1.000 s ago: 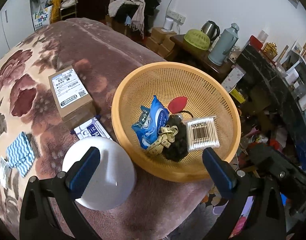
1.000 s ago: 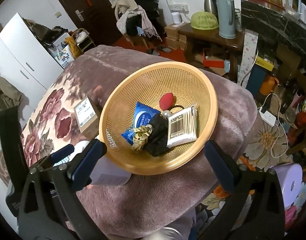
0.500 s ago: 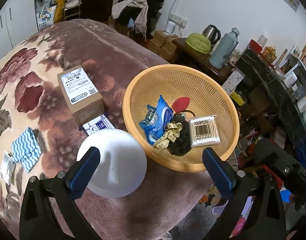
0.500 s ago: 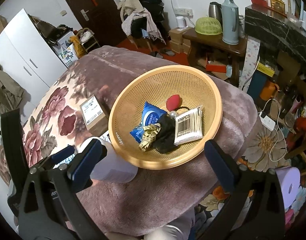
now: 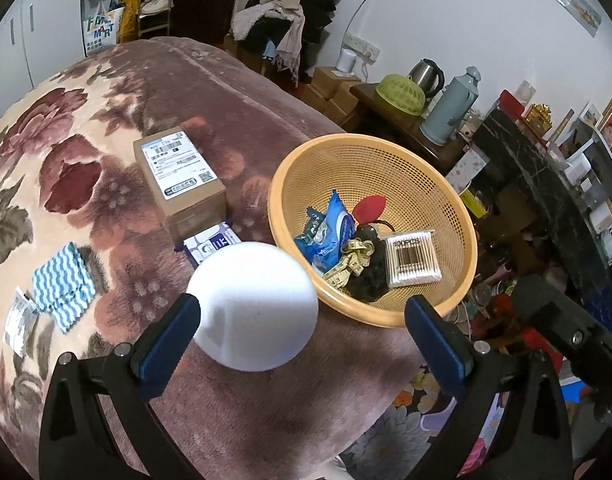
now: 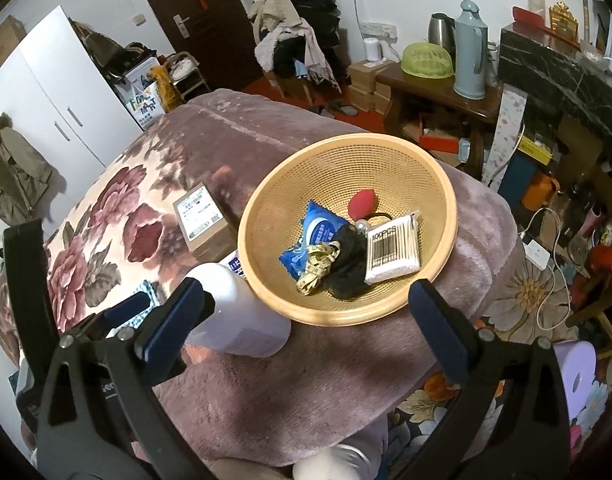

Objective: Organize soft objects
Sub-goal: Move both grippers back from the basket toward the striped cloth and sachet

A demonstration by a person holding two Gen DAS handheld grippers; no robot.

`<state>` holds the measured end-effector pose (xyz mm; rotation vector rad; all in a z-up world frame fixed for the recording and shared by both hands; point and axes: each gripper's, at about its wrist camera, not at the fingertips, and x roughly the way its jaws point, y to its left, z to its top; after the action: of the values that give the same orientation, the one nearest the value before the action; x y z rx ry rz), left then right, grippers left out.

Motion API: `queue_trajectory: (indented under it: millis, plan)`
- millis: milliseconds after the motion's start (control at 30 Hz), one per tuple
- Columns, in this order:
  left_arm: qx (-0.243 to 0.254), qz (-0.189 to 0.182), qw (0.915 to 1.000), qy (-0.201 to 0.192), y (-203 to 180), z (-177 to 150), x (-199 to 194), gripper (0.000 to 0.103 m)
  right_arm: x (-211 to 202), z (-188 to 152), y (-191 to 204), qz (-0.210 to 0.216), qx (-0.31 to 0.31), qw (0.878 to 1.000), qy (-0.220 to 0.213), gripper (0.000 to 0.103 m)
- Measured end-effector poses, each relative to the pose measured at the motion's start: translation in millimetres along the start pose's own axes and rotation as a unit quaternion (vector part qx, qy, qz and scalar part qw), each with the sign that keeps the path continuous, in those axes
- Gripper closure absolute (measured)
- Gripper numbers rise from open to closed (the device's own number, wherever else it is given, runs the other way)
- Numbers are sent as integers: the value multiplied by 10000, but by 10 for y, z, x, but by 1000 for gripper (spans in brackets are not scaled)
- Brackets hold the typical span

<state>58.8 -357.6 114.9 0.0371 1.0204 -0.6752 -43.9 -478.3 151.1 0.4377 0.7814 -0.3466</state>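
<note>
Far left in the left wrist view: small white packet [image 5: 20,322] on the floral blanket [image 5: 66,152], print too small to read; beside it a blue-and-white wavy-striped cloth [image 5: 62,282]. Further right, cardboard box [image 5: 182,180] with a shipping label, barcodes visible, text illegible. Just beyond, a blue-and-white packet [image 5: 208,245] mostly hidden behind the white cylinder [image 5: 253,306], characters on it not readable. Seen end-on here as a round white face; in the right wrist view shown as a cylinder lying on its side [image 6: 240,320], touching the basket rim.

Left gripper [image 5: 302,334] spread wide, holding nothing, one blue pad against the cylinder's edge in the picture, contact uncertain. Right gripper [image 6: 306,322] equally wide open and empty.

Orange mesh basket [image 5: 458,216] on the blanket's right end, holding the soft items: blue wipes pack [image 5: 326,236], yellow tape measure [image 5: 348,260], black bundle [image 5: 366,280] of unclear kind, red sponge-like piece [image 5: 369,208] half hidden, and a cotton-swab pack [image 5: 412,258] marked "100PCS".

At upper left, bag printed "F MART", partly cut off.

Compared with a second ago, both cameras pulled back: basket smaller and further right in the left view, more blanket showing.
</note>
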Motion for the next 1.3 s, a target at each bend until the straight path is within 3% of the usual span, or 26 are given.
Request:
queue_trajectory:
  millis: [633, 1300]
  plan:
    - [-439, 141, 9989, -61, 639, -301, -315, 1, -19, -231, 522, 142, -412, 9990, 125, 0]
    - [-924, 464, 9946, 41, 1430, -791, -519, 1, 101, -666, 1166, 346, -975, 9932, 528, 0]
